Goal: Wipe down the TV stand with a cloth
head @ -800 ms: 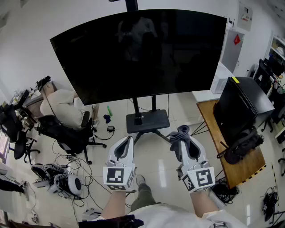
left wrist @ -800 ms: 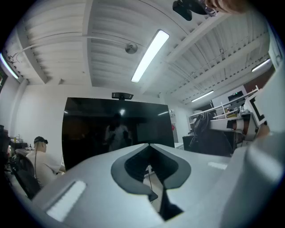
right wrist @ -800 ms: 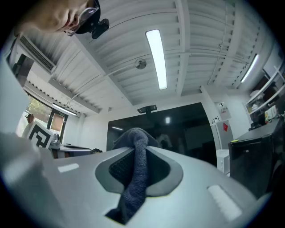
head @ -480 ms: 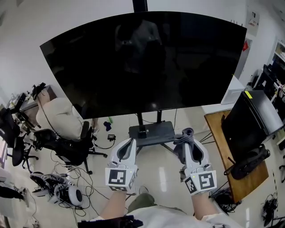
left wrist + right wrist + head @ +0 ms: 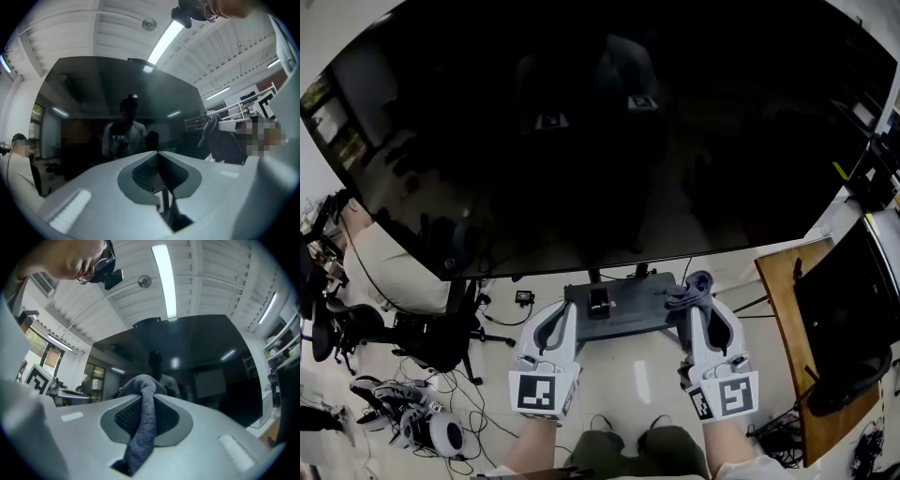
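Left gripper (image 5: 157, 153): I hold it low in front of me, jaws pressed together at the tips with nothing between them; from my head view it points at the left edge of the stand's base.
Office chair (image 5: 431, 333): black, on the floor off to the left of that gripper, with loose cables around it.
TV screen (image 5: 600, 141): wide and dark, filling most of what I see above both grippers.
TV stand (image 5: 633, 317): its dark grey base plate lies on the floor under the screen, between my two grippers and just beyond their tips.
Cloth (image 5: 143, 427): grey and rolled; a bunched end pokes past the jaw tips and the tail runs back down between the jaws. From above it sits over the right front corner of the base; I cannot tell whether it touches.
Right gripper (image 5: 700, 305): jaws pinching the cloth.
Wooden table (image 5: 783, 309): at the far right, carrying a black case (image 5: 848, 300).
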The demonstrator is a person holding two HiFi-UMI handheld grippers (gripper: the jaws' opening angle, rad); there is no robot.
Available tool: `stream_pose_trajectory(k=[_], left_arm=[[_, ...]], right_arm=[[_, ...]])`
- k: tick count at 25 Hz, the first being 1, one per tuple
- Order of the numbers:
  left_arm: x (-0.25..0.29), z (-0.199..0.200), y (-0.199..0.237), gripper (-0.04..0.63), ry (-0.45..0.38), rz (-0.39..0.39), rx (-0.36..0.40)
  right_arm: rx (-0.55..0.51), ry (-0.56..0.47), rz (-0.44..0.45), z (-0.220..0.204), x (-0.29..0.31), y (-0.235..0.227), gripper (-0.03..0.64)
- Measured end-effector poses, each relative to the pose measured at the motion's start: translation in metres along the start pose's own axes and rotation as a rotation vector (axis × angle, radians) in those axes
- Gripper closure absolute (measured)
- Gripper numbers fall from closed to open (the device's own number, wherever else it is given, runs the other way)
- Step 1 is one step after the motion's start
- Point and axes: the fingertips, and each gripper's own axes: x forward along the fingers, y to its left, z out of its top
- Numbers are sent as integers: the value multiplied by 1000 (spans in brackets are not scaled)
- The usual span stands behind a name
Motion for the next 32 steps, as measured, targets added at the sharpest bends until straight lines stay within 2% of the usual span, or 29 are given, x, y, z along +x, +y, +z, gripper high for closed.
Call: stream_pose_trajectory(k=[3, 5, 6, 8, 9, 13, 15, 18, 20, 21, 23, 24, 26, 29, 32], left_arm=[[71, -210, -17, 517, 96, 20, 6], [106, -316, -36, 517, 146, 31, -7], [119, -347, -44, 517, 126, 35, -9], [137, -384, -51, 517, 2, 46, 2], [142, -409, -51, 515, -23, 54, 10], [143, -538, -26, 503, -14, 142, 65], [138, -588, -6, 499, -21, 177, 58], [124, -645, 4, 499, -7, 171, 54], [114, -677, -3, 499, 76, 134, 54], [112, -687, -8, 499, 117, 115, 64], [112, -689, -15, 499, 106, 83, 122], [111, -686, -17, 499, 89, 78, 135], [104, -679, -17, 499, 60, 90, 113], [96, -673, -21, 499, 75, 107, 77], [88, -672, -19, 499, 72, 112, 59]], right_arm=[[26, -15, 24, -211, 8, -72, 566], [42, -33, 29, -318, 3, -118, 566], [46, -37, 36, -355, -1, -135, 566], [47, -34, 53, -411, -6, -152, 566], [50, -30, 63, -442, -6, -156, 566], [61, -40, 135, -577, 0, -145, 566], [58, -45, 181, -624, 9, -126, 566], [63, -53, 227, -670, 9, -104, 566], [94, -37, 251, -692, 4, -92, 566], [117, -24, 265, -699, 2, -86, 566], [154, -1, 297, -704, 7, -76, 566], [167, 9, 314, -701, 17, -72, 566], [214, 27, 363, -687, 56, -67, 566], [285, 8, 505, -655, 150, -40, 566], [221, 54, 472, -618, 227, -21, 566]])
